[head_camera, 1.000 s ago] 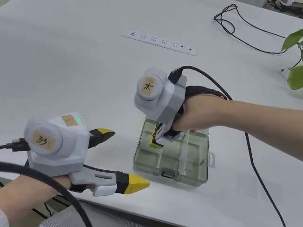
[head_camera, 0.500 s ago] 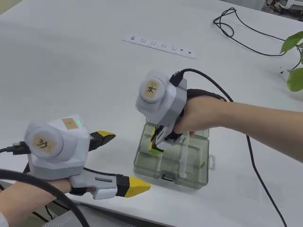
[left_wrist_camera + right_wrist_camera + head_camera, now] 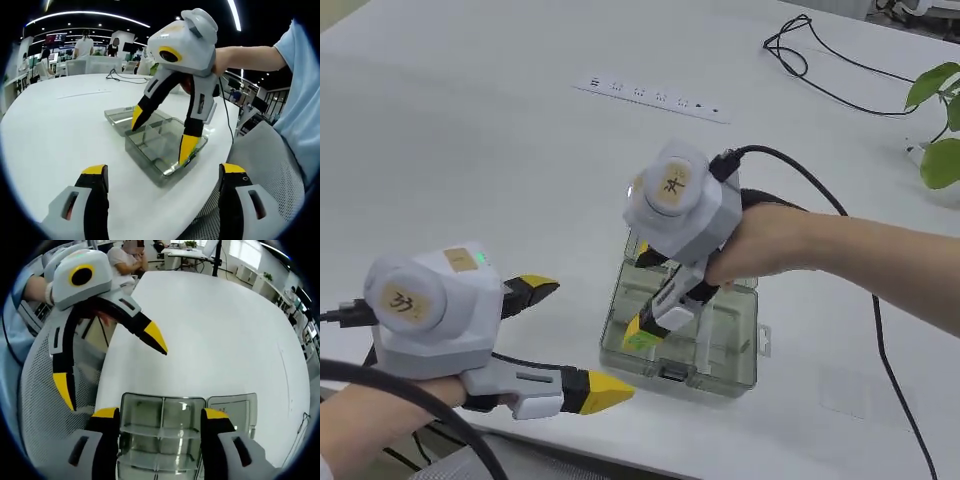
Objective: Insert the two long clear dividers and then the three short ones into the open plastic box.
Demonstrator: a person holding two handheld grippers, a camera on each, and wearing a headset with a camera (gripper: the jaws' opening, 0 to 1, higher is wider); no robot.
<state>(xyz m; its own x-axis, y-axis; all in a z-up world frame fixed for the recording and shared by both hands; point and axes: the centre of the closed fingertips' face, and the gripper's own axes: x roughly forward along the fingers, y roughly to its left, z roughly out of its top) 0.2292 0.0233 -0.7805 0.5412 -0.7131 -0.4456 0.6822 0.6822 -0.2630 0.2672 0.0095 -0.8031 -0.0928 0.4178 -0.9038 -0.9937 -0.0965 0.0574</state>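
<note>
Glossy clear plastic box (image 3: 730, 376)

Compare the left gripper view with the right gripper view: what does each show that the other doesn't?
Left gripper view: the right gripper seen whole, jaws open, tips down at the clear box. Right gripper view: the left gripper seen whole, jaws open, at the table's edge. Shared: the box with dividers standing in it, on the white table.
</note>
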